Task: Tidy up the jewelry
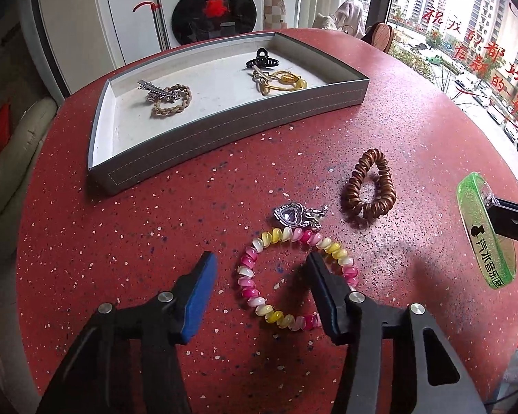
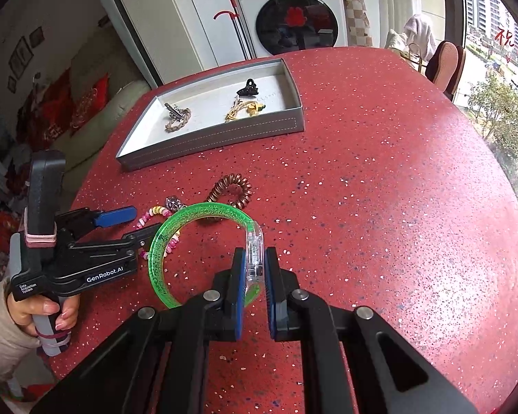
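Red speckled tabletop (image 1: 121,241): left hand-held gripper (image 1: 262,269) gapes wide around the pink-yellow beaded bracelet (image 1: 293,276) at lower center, right hand-held gripper (image 2: 253,269) is pinching the green bangle (image 2: 197,214), and the grey tray (image 1: 224,127) with hair clips sits upper left.

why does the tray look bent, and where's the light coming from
Left wrist view: fisheye distortion bows the grey tray and the table edge; daylight from the window at right casts soft shadows beneath the open left gripper. Right wrist view: same curvature, window overexposed, the green bangle in the right gripper sharp.
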`<action>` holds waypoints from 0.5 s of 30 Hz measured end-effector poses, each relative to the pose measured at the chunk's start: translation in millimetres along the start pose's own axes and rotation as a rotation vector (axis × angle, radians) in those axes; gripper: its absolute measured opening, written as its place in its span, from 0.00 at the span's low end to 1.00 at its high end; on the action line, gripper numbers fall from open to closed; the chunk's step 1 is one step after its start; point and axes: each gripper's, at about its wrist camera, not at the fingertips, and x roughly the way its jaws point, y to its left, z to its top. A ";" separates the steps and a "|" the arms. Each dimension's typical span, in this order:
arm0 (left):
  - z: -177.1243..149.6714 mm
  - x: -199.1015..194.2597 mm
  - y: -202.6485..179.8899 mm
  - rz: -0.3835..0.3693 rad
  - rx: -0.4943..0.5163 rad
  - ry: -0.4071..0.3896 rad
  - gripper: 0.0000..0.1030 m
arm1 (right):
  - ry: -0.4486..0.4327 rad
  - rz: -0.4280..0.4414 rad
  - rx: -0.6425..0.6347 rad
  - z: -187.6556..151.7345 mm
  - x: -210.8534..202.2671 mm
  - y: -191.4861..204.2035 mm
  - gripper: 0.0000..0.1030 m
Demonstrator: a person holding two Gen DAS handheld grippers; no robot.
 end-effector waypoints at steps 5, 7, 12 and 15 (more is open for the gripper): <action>0.3 -3.9 0.8 -0.047 -0.001 -0.003 0.27 | -0.002 -0.003 0.003 0.1 -0.4 0.9 0.11; 0.0 -6.4 6.5 -0.083 -0.035 -0.004 0.27 | -0.007 -0.003 0.004 0.0 -1.4 1.3 0.11; 1.4 -22.0 18.5 -0.113 -0.082 -0.044 0.27 | -0.013 0.005 0.006 4.2 -1.3 2.0 0.11; 4.5 -30.0 22.7 -0.121 -0.092 -0.062 0.27 | -0.017 0.013 0.011 7.1 -1.3 0.8 0.11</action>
